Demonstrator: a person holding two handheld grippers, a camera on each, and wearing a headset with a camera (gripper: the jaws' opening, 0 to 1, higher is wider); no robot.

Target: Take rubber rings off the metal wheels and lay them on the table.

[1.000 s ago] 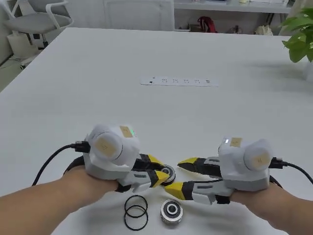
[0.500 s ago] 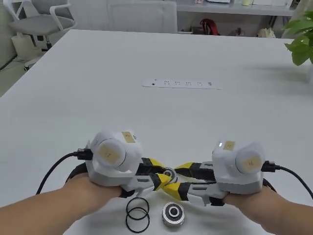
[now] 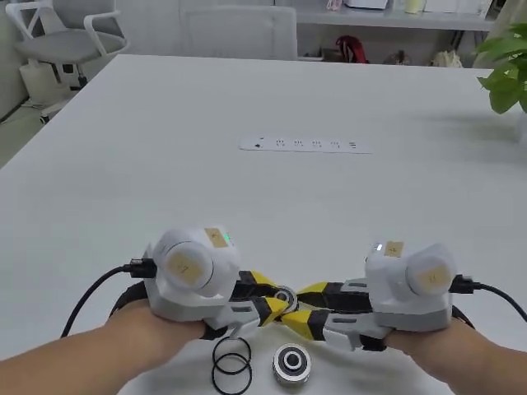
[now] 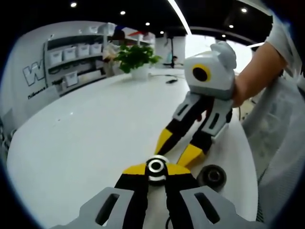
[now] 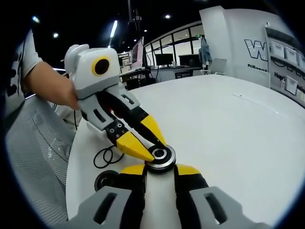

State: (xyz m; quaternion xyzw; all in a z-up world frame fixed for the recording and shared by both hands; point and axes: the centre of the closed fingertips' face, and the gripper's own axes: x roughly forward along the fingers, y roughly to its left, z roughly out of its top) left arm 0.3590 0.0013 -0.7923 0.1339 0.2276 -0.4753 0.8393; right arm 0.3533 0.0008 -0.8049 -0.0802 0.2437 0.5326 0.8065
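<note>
My left gripper [image 3: 274,301] is shut on a small metal wheel [image 3: 285,296] with a black rubber ring, held just above the table. In the left gripper view the wheel [image 4: 156,169] sits between my yellow tips. My right gripper [image 3: 301,306] comes in from the right, open, with a tip on either side of the wheel's [image 5: 160,157] rim. A second wheel [image 3: 291,364] lies flat on the table below the jaws. Two loose black rubber rings [image 3: 231,363] lie overlapping beside it.
A white power strip [image 3: 304,146] lies flat mid-table. A green plant [image 3: 508,76] stands at the far right edge. An office chair [image 3: 66,37] stands beyond the far left corner. The white table [image 3: 247,206] stretches wide ahead of the grippers.
The right gripper has moved left to the held wheel and its jaws have narrowed around it. The left gripper keeps its hold.
</note>
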